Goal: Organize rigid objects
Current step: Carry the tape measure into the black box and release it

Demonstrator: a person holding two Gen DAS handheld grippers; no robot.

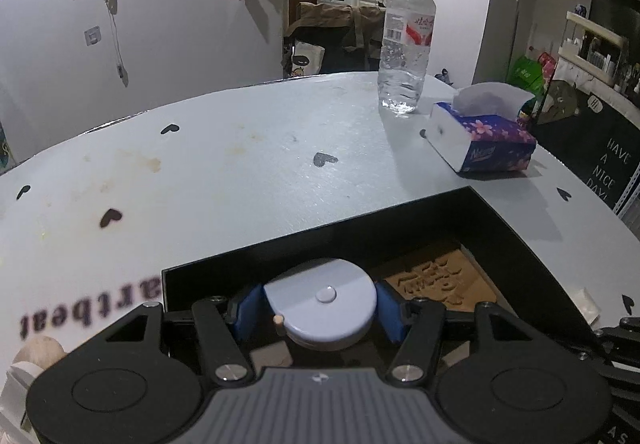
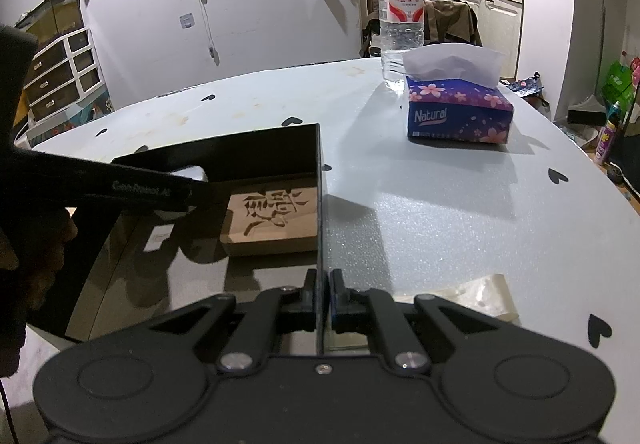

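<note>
My left gripper is shut on a round pale-blue tape measure and holds it over the open black box. A carved wooden block lies inside the box to the right of the tape measure; it also shows in the right wrist view. My right gripper is shut on the box's right wall near its front corner. The left gripper's body reaches into the box from the left in the right wrist view.
A water bottle and a purple tissue pack stand at the far right of the white heart-print table. They also show in the right wrist view: bottle, tissue pack. A small clear plastic piece lies by the right gripper.
</note>
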